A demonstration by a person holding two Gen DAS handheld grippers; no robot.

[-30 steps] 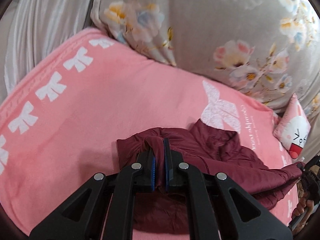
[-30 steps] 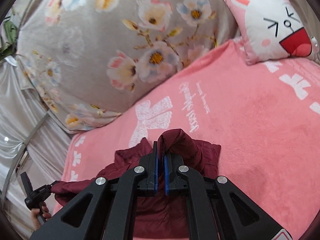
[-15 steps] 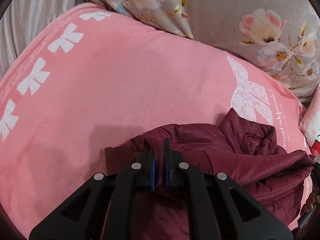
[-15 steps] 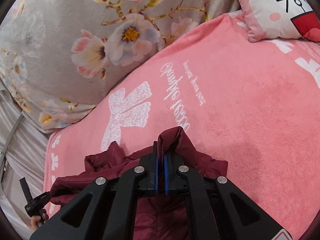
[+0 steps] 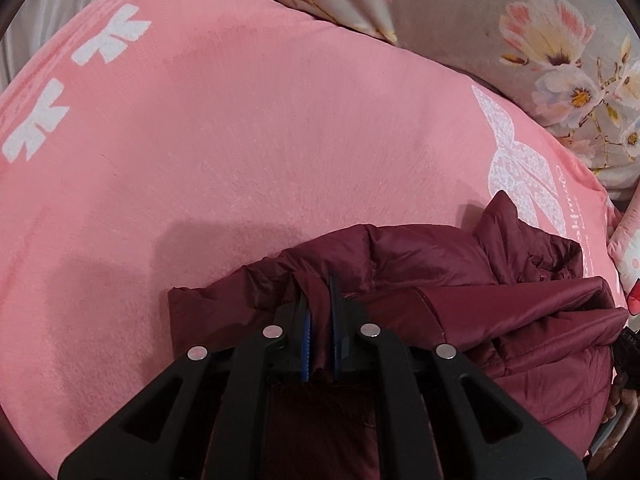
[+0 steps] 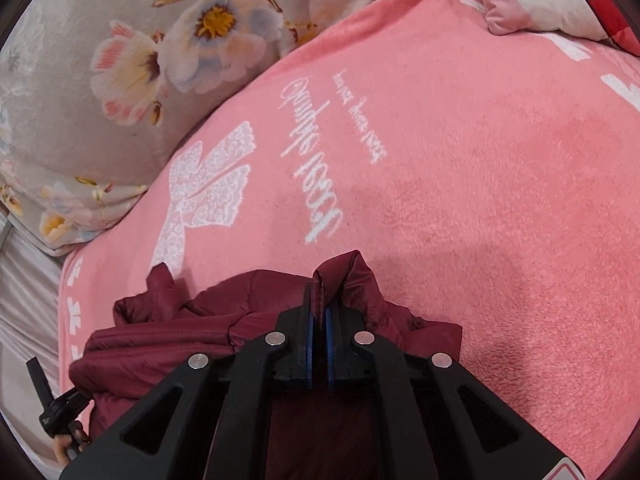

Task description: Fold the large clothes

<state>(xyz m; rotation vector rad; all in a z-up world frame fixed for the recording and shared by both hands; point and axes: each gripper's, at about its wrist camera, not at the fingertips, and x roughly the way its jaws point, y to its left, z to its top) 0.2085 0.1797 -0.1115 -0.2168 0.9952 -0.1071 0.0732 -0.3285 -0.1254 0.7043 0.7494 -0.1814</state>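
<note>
A dark red puffer jacket (image 5: 460, 280) lies bunched on a pink blanket (image 5: 240, 140). My left gripper (image 5: 320, 292) is shut on a fold of the jacket's edge, with fabric pinched between its blue pads. In the right wrist view the same jacket (image 6: 192, 328) spreads to the left, and my right gripper (image 6: 319, 300) is shut on another raised fold of it. The blanket (image 6: 480, 200) stretches away beyond both grippers. Part of the jacket is hidden under each gripper's black frame.
A grey floral pillow (image 5: 520, 40) lies along the far side of the bed, seen also as the floral pillow (image 6: 120, 60) at upper left. A pink cartoon cushion (image 6: 560, 0) sits at upper right. A hand holding the other gripper's handle (image 6: 56, 412) shows at lower left.
Both grippers have come down and forward toward the blanket with the jacket held; the pillows have slid up and out of view and the jacket lies lower and flatter.
</note>
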